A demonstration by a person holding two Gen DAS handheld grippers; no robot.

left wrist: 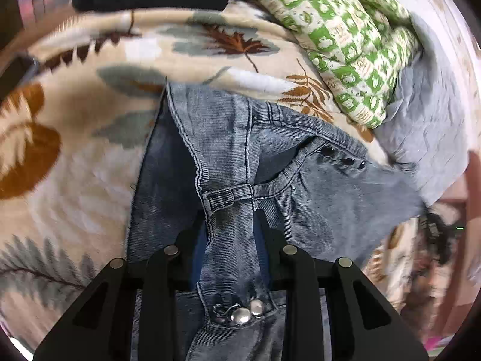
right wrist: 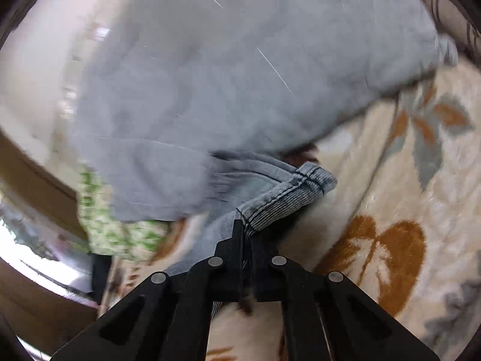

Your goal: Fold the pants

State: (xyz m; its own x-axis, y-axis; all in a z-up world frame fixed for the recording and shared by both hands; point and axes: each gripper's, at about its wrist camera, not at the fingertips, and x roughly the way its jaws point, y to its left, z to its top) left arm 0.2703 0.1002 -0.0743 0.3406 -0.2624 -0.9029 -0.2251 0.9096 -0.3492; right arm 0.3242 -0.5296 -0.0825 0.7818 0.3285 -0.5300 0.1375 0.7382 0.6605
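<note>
We see blue jeans (left wrist: 240, 156) lying on a leaf-patterned blanket (left wrist: 75, 156) on a bed. Our left tool (left wrist: 231, 219) is partly closed, its two fingers clamped on a bunched fold of the waistband just above the metal buttons (left wrist: 245, 313). Our right tool (right wrist: 245, 225) is pressed together, pinching the ribbed denim hem (right wrist: 288, 195). A grey pillow (right wrist: 225, 75) and a green checked pillow (left wrist: 345, 39) lie beyond the jeans.
</note>
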